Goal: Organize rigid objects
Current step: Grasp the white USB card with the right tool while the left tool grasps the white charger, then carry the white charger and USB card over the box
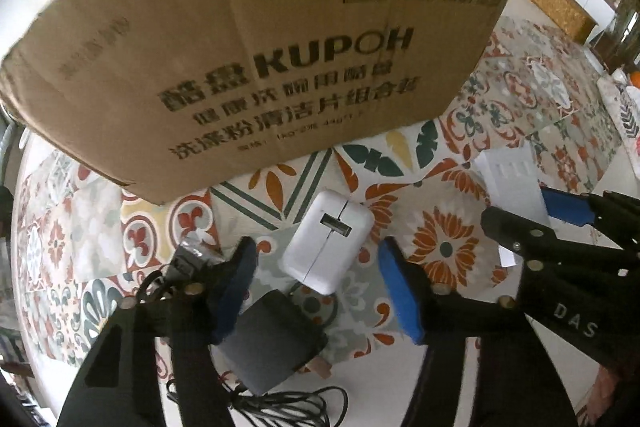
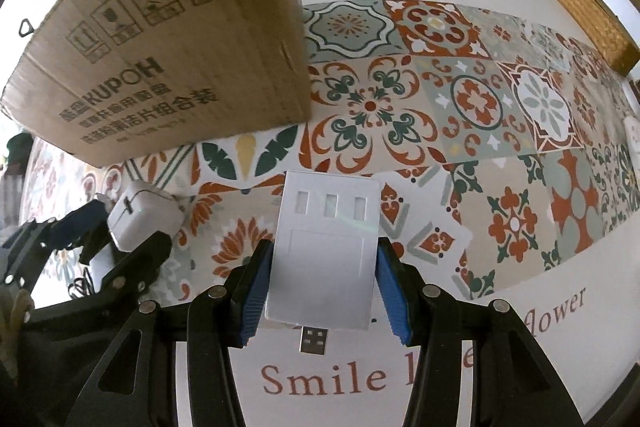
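Note:
A white charger block lies on the patterned tablecloth just in front of the cardboard box. My left gripper points down over it with a blue pad on either side; cloth shows between the left pad and the block, so the jaws stand open around it. In the right wrist view the same block sits between the left gripper's fingers. My right gripper is shut on a flat white USB hub, its plug pointing toward the camera. The hub also shows at the right of the left wrist view.
A black adapter with a coiled black cable lies under the left gripper's near side. The tall cardboard box stands close behind both grippers. A woven basket sits at the table's far right edge.

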The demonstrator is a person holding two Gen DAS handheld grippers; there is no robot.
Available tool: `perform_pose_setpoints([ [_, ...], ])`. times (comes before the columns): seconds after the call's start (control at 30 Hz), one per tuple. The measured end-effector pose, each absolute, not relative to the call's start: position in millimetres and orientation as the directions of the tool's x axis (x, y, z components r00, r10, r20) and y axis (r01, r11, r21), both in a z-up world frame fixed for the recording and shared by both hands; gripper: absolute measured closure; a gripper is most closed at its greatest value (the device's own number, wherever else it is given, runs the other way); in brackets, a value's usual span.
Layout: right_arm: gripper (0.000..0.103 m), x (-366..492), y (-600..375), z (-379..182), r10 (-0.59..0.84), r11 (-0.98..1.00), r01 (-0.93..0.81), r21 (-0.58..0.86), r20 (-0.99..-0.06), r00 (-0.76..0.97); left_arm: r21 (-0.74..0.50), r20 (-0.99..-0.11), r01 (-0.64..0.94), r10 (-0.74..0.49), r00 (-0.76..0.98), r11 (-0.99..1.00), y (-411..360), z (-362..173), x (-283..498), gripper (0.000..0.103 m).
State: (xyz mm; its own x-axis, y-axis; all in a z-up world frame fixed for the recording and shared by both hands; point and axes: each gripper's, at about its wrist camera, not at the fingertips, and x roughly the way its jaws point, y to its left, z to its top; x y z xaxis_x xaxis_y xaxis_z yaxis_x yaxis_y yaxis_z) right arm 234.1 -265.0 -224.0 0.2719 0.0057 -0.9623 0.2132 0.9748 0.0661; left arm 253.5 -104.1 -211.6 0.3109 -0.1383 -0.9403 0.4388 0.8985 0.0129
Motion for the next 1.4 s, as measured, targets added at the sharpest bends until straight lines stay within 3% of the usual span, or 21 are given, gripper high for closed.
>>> perform_pose_setpoints([
  [0.1, 0.052, 237, -265, -230, 0.007, 0.973, 0.220, 0.067, -0.966, 0.260, -0.011, -0.943, 0.438, -0.154, 0.293, 0.899, -107, -216, 257, 0.060],
  [0.6, 0.052, 236, -256, -227, 0.014, 0.979, 0.193, 0.067, -0.964, 0.265, -0.100, -0.921, 0.355, -0.222, 0.321, 0.930, -91, -206, 255, 0.074],
  [1.03, 0.052, 233, -239, -204, 0.021, 0.985, 0.157, 0.071, -0.953, 0.301, -0.118, -0.906, 0.314, -0.231, 0.354, 0.942, -74, -189, 245, 0.074],
  [1.4, 0.052, 217, -225, -143, 0.040, 0.991, 0.100, 0.090, -0.909, 0.414, -0.149, -0.852, 0.282, -0.268, 0.449, 0.948, -61, -126, 226, 0.074],
])
